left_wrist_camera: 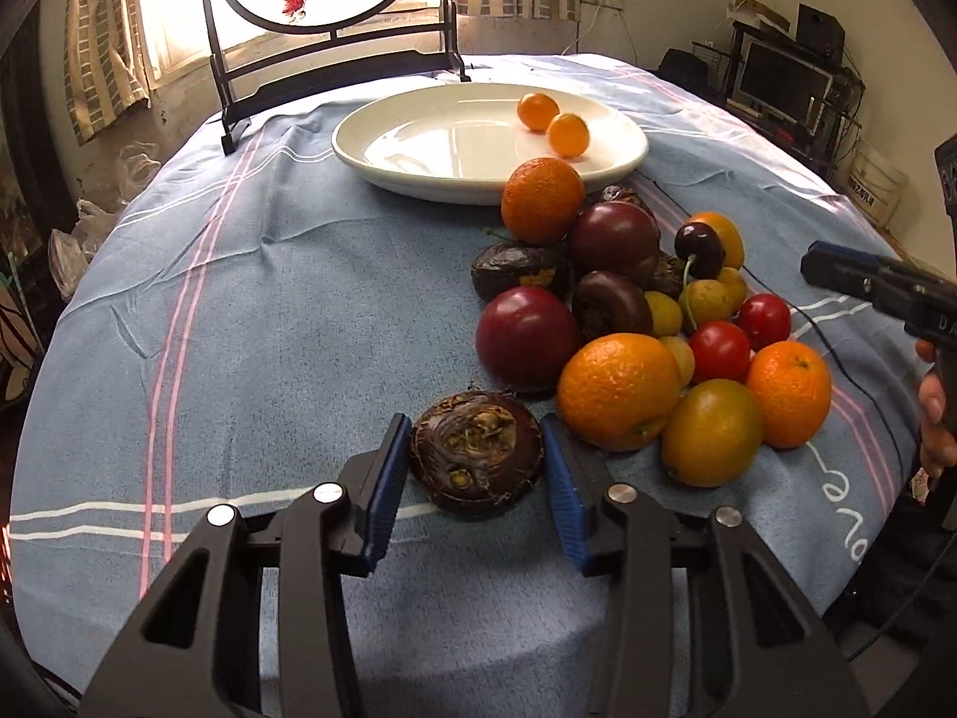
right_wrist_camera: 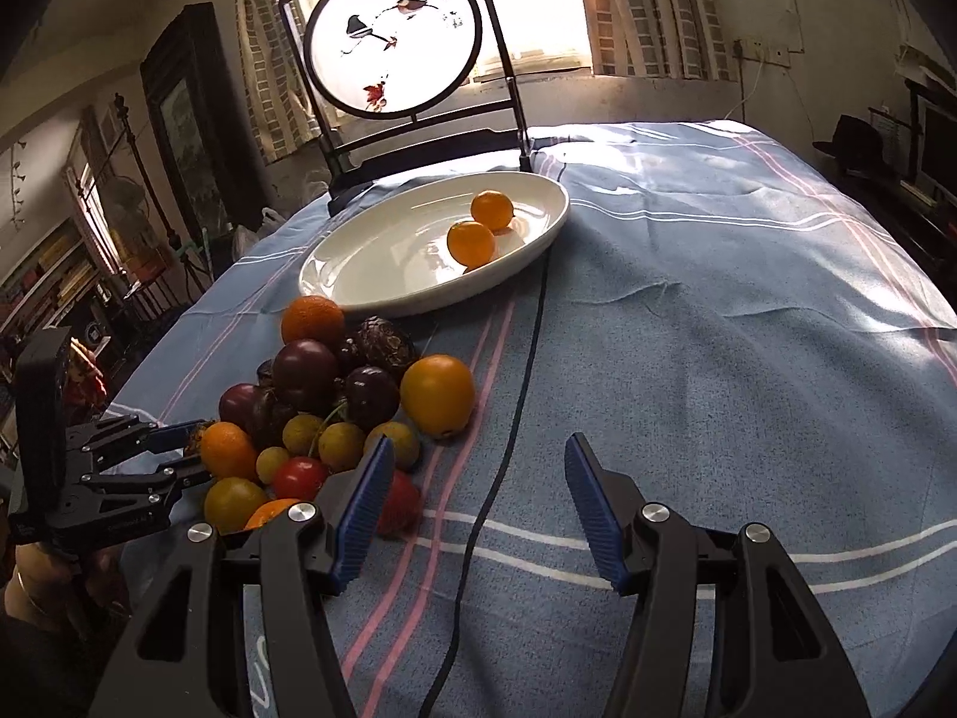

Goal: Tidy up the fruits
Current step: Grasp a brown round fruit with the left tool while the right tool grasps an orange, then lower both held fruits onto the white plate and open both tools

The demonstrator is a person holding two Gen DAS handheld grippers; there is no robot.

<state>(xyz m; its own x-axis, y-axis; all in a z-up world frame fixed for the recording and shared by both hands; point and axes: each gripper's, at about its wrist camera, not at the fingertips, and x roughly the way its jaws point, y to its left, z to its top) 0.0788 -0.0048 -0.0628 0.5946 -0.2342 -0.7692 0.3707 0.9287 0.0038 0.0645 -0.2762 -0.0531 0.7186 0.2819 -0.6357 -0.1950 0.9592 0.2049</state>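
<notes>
dark brown and bumpy, a water chestnut point(left_wrist_camera: 477, 459) sits on the cloth between the blue pads of the left gripper point(left_wrist_camera: 477, 481). the pads are on both sides of it, very close, but i cannot tell if they squeeze it yet. the right gripper point(right_wrist_camera: 478, 508) is wide open and holds nothing; only cloth and a black cable point(right_wrist_camera: 496, 478) lie between its pads.

at about 2 o'clock from the chestnut is the fruit pile point(left_wrist_camera: 634, 311): oranges, dark plums, red cherry tomatoes, small yellow fruits. farther, at 12 o'clock, the white plate point(left_wrist_camera: 418, 143) holds two kumquats point(left_wrist_camera: 553, 122).

the chestnut looks round and rough, so it could pop out sideways if pinched off-centre. it could bump the orange point(left_wrist_camera: 619, 398) just beside it and send the pile rolling.

the blue striped cloth point(left_wrist_camera: 269, 299) is wrinkly. behind stands a round painted screen point(right_wrist_camera: 392, 36) by a bright window.
</notes>
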